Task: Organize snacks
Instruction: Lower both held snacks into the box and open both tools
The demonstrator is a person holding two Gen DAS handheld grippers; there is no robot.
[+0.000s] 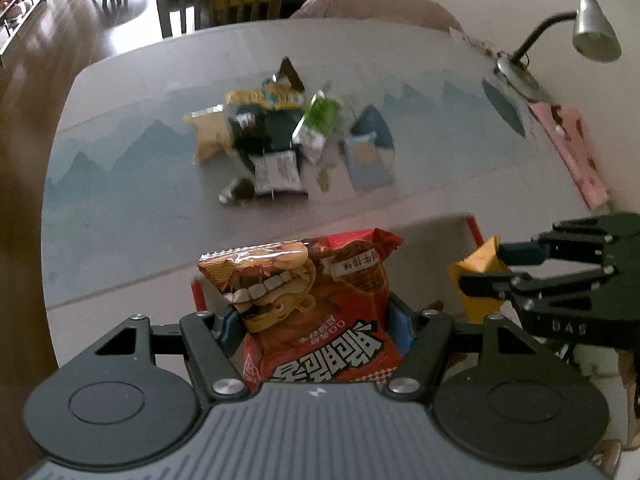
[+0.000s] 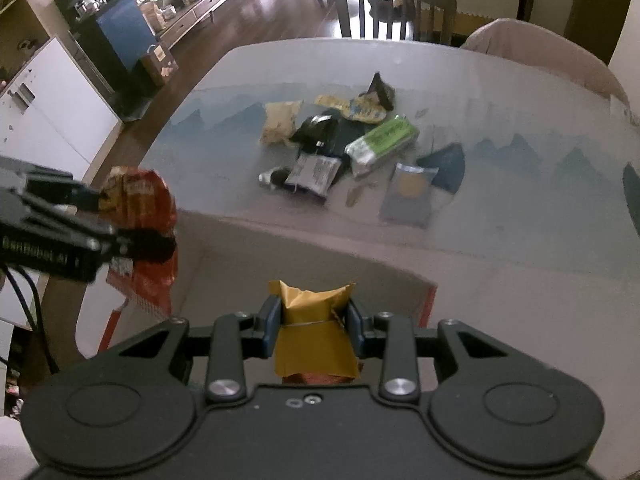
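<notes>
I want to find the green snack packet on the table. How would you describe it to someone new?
Look at the grey table with the blue mountain print, at the snack pile in its middle. On the pile's right edge lies a long green packet with a white end, the only green one there.

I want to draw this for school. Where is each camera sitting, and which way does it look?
Left wrist view: sits on the left gripper, looks down along its fingers at the red snack bag it holds; the right gripper shows at right.
Right wrist view: sits on the right gripper, looks at its yellow packet; the left gripper shows at left.
Shared: the table, the snack pile, the box below.
</notes>
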